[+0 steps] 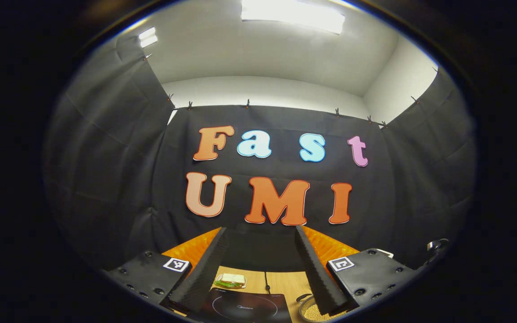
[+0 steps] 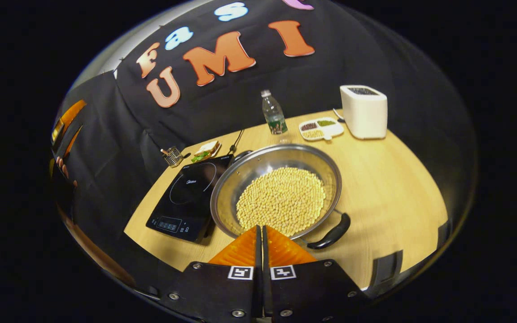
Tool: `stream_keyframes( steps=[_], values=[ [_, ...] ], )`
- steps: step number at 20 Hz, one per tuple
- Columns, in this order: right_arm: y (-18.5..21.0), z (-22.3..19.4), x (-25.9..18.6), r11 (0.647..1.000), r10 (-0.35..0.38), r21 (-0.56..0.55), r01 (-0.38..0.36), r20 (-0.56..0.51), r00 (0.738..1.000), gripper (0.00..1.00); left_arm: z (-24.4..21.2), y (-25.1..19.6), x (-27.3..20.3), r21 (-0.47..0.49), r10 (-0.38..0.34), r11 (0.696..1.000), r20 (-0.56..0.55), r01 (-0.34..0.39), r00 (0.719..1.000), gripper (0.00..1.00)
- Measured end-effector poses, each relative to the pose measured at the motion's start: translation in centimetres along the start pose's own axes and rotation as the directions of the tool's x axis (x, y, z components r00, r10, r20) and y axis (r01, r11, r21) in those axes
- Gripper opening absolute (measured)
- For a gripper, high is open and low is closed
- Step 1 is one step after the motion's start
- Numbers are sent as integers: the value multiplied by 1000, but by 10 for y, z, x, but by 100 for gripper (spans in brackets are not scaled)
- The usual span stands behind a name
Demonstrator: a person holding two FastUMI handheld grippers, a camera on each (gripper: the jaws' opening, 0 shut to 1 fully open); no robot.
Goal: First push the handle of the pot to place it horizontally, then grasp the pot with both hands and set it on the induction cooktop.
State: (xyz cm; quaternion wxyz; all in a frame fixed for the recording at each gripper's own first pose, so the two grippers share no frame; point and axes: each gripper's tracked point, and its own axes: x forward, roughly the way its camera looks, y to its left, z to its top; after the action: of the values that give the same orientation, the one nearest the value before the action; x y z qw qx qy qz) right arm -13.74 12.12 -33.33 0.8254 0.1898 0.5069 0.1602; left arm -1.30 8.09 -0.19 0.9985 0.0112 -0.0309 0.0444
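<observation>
Left gripper view: your left gripper (image 1: 260,269) is raised, fingers spread wide and empty, aimed at the booth wall. Below them you see the induction cooktop (image 1: 245,307) and the pot (image 1: 314,312). Right gripper view: your right gripper (image 2: 260,244) has fingers pressed together, holding nothing, just at the pot's near rim. The pot, full of beans (image 2: 281,199), sits mid-table touching the cooktop's right side. The handle (image 2: 332,233) looks angled, so push step pending; nudge it sideways next. Cooktop logo too small to read.
</observation>
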Motion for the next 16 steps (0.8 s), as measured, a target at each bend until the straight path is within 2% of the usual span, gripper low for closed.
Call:
stream_keyframes(
  steps=[3, 7, 12, 16],
  values=[
    [-10, -15, 9, 999, -35, 9, 35, -61, 998, 0, -8, 3, 4, -1, -6, 1000, -18, 6, 1000, 97],
    [-27, -28, 20, 997, -74, 2, 75, -109, 991, 0, -14, 19, 8, 3, 22, 1000, -28, -22, 999, 97],
    [-49, -43, 29, 988, -122, 70, 137, -194, 973, 0, -18, 28, 11, 4, 32, 999, -27, -32, 999, 97],
    [-56, -45, 39, 979, -118, 134, 153, -241, 963, 0, -26, 41, 16, 4, 46, 999, -33, -46, 998, 97]
  ],
)
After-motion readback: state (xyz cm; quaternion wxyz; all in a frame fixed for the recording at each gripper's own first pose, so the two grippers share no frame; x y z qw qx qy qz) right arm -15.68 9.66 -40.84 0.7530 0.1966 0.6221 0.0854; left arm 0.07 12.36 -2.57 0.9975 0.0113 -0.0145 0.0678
